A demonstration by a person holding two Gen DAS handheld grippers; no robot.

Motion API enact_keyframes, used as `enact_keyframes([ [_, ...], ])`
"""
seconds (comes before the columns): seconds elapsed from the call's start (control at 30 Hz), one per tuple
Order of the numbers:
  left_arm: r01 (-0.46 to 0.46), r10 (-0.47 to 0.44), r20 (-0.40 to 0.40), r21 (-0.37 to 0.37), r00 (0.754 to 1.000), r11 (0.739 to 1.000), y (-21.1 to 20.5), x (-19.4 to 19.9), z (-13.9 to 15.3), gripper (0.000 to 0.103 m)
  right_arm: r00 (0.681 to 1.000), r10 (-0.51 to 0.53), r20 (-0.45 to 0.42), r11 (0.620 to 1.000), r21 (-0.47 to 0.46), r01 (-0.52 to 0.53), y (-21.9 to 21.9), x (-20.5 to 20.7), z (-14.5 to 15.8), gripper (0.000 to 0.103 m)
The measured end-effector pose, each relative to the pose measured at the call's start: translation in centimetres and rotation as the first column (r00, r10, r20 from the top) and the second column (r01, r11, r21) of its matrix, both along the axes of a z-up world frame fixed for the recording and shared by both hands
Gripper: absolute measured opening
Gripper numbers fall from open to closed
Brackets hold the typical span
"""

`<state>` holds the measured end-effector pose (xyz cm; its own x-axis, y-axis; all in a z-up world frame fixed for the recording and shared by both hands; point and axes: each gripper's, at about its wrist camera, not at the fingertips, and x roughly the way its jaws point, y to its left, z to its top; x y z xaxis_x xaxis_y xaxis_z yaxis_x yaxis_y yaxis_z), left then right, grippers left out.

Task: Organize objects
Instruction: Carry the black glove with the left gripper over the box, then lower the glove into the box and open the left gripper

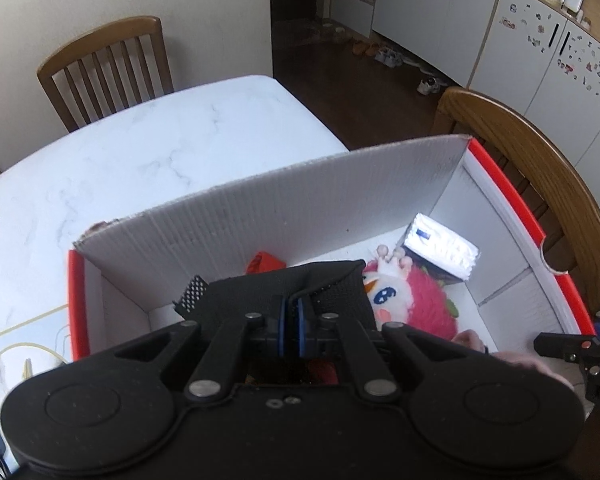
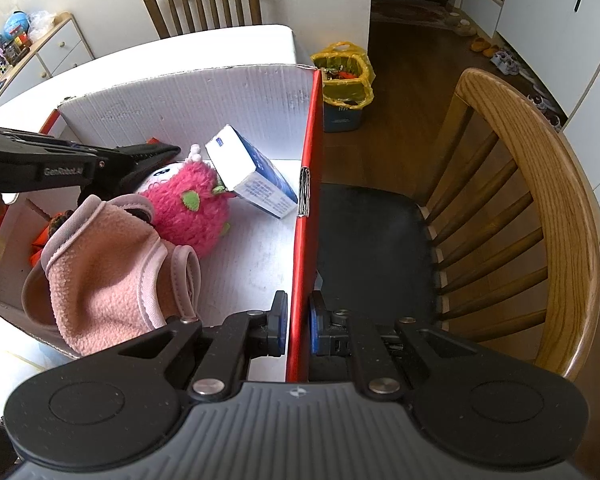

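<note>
A white corrugated box with red outer walls [image 1: 300, 200] [image 2: 180, 96] stands on the marble table. Inside lie a pink plush toy [image 1: 416, 300] [image 2: 188, 200], a white and blue carton [image 1: 440, 248] [image 2: 252, 176], a pink fleece garment [image 2: 100, 264] and something red [image 1: 264, 262]. My left gripper [image 1: 292, 312] is shut on a black mesh cloth [image 1: 284, 288] and holds it over the box; it shows as a black arm in the right wrist view [image 2: 140, 156]. My right gripper [image 2: 298, 326] is shut on the box's red right wall [image 2: 306, 216].
A wooden chair with a black seat [image 2: 380, 240] stands right against the box. Another wooden chair [image 1: 104, 68] is at the table's far side. A yellow bag on a bin [image 2: 344, 80] sits on the dark floor. Yellow cords [image 1: 28, 348] lie left of the box.
</note>
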<state>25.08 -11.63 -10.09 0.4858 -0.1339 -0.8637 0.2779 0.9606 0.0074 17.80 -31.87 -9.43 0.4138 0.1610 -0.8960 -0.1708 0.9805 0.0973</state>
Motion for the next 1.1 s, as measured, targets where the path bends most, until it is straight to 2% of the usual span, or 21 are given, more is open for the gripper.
enact_keyframes([
  [0.2,0.000,0.000,-0.038,-0.019,0.999,1.000,0.5,0.2,-0.4,0.009,1.000,0.003,-0.001,1.000,-0.001,-0.003,0.1,0.1,0.0,0.010],
  [0.5,-0.019,0.017,-0.048,-0.050,0.999,0.999,1.4,0.0,0.2,0.023,1.000,0.002,-0.002,1.000,0.001,-0.002,0.1,0.1,0.0,0.010],
  [0.83,-0.014,0.013,-0.012,-0.099,1.000,0.995,2.4,-1.3,1.9,0.044,1.000,0.006,-0.004,1.000,-0.002,-0.006,0.1,0.0,0.0,0.011],
  [1.1,-0.023,0.027,0.031,-0.131,0.999,0.991,3.3,-2.4,4.1,0.048,1.000,0.012,-0.004,1.000,-0.014,-0.012,0.2,0.0,0.0,0.011],
])
